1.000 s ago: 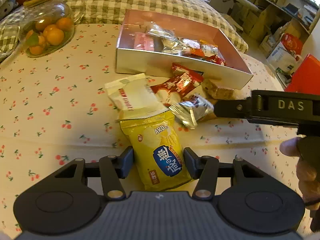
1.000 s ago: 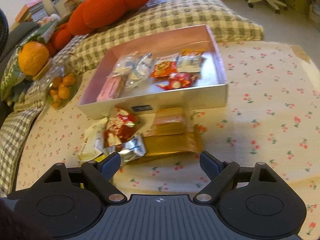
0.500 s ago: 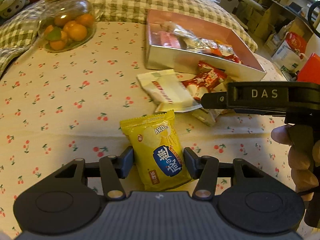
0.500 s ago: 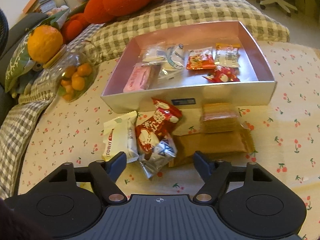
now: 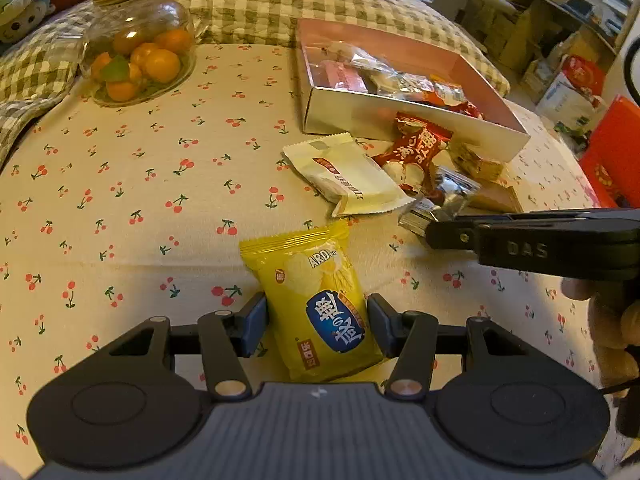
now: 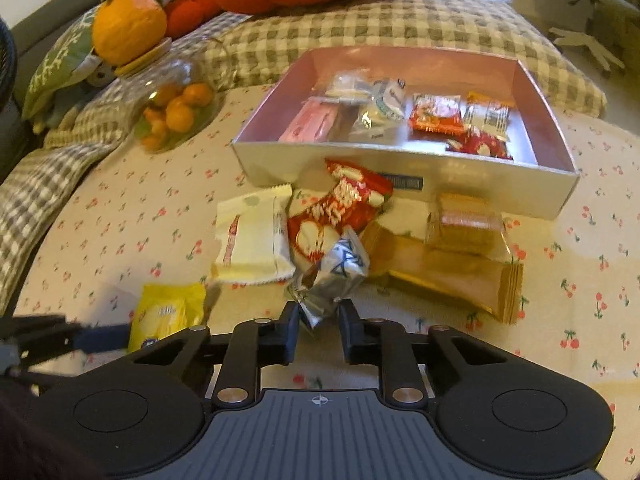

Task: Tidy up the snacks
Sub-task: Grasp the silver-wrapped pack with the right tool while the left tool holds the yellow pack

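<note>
Left gripper [image 5: 316,322]: clamped the yellow chip bag [image 5: 316,304];
Right gripper [image 6: 318,322]: pinched the silver foil packet [image 6: 332,276] beside the snack box [image 6: 404,178].

- Tablecloth [image 5: 120,200]: cream, scattered red cherries.
- Box [image 6: 400,168]: silver outside, pink inside.
- Chip packet [image 5: 316,304], well before the box: yellow, blue oval.
- Blanket [image 6: 360,28] behind the box: green-white check.

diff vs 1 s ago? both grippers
The right gripper moved in on the loose pile and shut on the silver packet; its jaws were wide open before. The left gripper still holds the yellow chip bag. The snacks in the box are unchanged.
</note>
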A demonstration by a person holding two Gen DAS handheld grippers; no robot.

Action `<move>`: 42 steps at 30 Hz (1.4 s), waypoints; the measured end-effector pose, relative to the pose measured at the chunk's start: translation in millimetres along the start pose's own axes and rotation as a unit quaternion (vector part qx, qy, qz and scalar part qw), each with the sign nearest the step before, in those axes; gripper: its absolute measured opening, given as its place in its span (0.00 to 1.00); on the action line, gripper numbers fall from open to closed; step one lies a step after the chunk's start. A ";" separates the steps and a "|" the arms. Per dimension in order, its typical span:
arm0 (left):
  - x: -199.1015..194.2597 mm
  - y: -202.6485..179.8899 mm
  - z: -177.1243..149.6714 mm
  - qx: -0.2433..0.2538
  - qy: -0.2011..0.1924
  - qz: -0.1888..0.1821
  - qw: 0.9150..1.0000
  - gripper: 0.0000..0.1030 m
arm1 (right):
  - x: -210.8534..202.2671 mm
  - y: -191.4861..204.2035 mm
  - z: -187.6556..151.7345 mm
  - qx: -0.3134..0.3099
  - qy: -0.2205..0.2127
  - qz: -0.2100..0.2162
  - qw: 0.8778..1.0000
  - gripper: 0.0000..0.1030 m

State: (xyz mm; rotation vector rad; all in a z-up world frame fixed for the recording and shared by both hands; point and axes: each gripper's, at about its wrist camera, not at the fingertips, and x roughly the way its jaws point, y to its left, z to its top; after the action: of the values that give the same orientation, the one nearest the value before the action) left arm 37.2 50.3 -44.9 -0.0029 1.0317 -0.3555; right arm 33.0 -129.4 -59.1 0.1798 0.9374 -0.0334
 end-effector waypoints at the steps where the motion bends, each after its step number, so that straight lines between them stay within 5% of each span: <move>1: -0.6 1.0 -0.9 0.003 0.000 -0.002 1.000 0.49 | -1.8 -2.4 -2.0 0.001 0.002 0.005 1.000 0.18; 15: -8.3 8.3 -16.9 0.025 -0.025 -0.012 0.999 0.50 | -24.9 -36.4 -27.0 0.010 -0.003 0.042 0.999 0.18; 18: -8.0 6.2 -23.1 0.036 -0.042 -0.003 0.998 0.59 | -29.2 -40.8 -30.9 0.019 -0.014 0.052 0.998 0.26; 22: -7.6 1.9 -31.7 0.045 -0.065 0.006 0.997 0.69 | -34.8 -41.9 -34.7 0.035 -0.034 0.051 0.997 0.54; 28: -5.5 -5.4 -40.2 0.035 -0.096 0.021 0.995 0.76 | -29.4 -21.7 -43.4 -0.001 -0.065 0.017 0.998 0.58; 34: -2.1 -14.9 -46.1 0.033 -0.121 0.050 0.991 0.74 | -16.5 -8.7 -39.7 0.003 -0.089 -0.016 0.996 0.61; 42: -3.4 -14.4 -45.3 0.026 -0.130 0.068 0.989 0.55 | -6.8 -3.1 -35.6 0.011 -0.106 -0.050 0.993 0.59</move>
State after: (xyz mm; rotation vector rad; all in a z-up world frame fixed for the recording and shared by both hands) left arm -6.5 45.2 -63.2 0.0657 0.7598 -0.2494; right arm 0.2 -126.8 -74.7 0.1464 0.7345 -0.1519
